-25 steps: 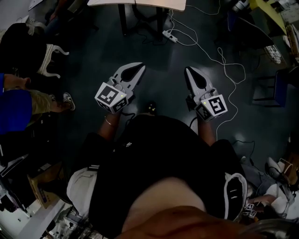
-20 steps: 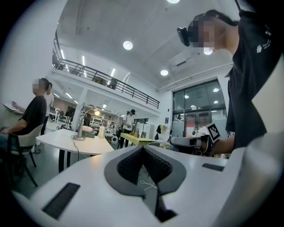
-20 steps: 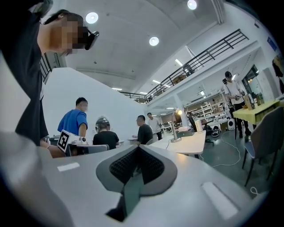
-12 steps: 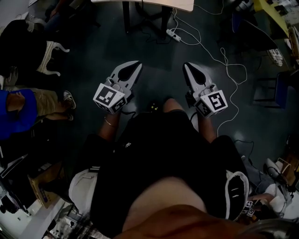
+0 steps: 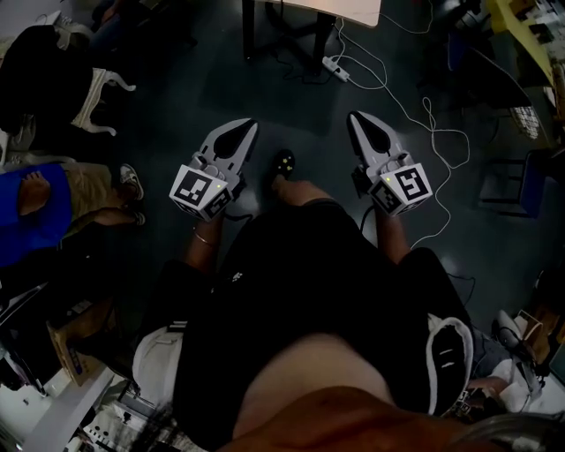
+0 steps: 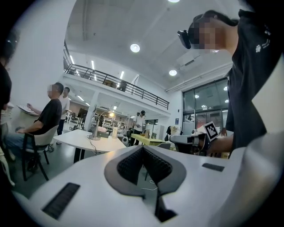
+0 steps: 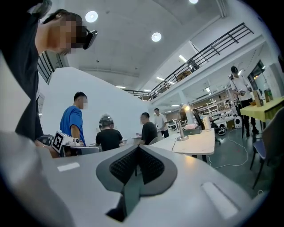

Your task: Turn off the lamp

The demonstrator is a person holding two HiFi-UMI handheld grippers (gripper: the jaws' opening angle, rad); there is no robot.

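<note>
The desk lamp (image 6: 96,127) stands lit on a white table (image 6: 84,142) far ahead in the left gripper view. The right gripper view shows the same lamp (image 7: 183,124), its head glowing, on that table (image 7: 197,142). My left gripper (image 6: 143,149) points level at the room with its jaws together and nothing between them. My right gripper (image 7: 137,149) is shut and empty too. In the head view the left gripper (image 5: 250,124) and right gripper (image 5: 356,116) are held side by side over the dark floor, short of the table edge (image 5: 349,11). The lamp itself is outside the head view.
A power strip (image 5: 336,67) and white cables (image 5: 433,124) lie on the floor ahead and to the right. My shoe (image 5: 282,164) shows between the grippers. Seated people (image 7: 104,135) and chairs (image 6: 37,146) are on the left; a yellow table (image 6: 148,140) stands further back.
Both grippers have moved forward over the floor toward the table. A foot has stepped forward between them. The people on the left have slid back in the view.
</note>
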